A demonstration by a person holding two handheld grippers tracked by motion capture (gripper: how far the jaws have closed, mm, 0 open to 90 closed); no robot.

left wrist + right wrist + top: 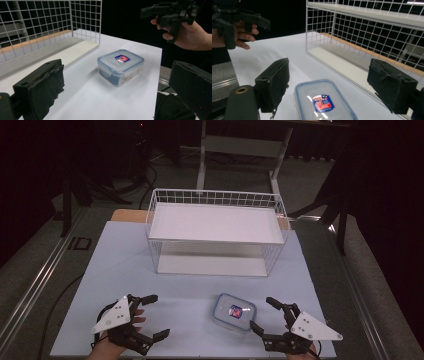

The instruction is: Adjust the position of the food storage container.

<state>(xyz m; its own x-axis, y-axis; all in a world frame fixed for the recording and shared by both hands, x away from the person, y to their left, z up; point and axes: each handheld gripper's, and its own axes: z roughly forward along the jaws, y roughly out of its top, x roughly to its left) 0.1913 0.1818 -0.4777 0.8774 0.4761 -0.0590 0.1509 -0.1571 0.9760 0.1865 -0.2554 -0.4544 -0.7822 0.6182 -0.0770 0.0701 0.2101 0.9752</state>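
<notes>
Overhead, surface (125,270): white, holding wire basket (216,200) and lidded box (234,312)
Room: dark, grey floor (45,270)
Left tool (151,316), right tool (265,315): both spread, empty

dim room, grey floor (45,250), white desk frame (240,150) behind.

The high view looked forward and down over the whole tabletop (150,270) from the person's side. Each gripper view sat low, close behind its own jaws, facing inward across the tabletop. All three shared the lidded container (234,312) and the wire rack (217,232).
</notes>
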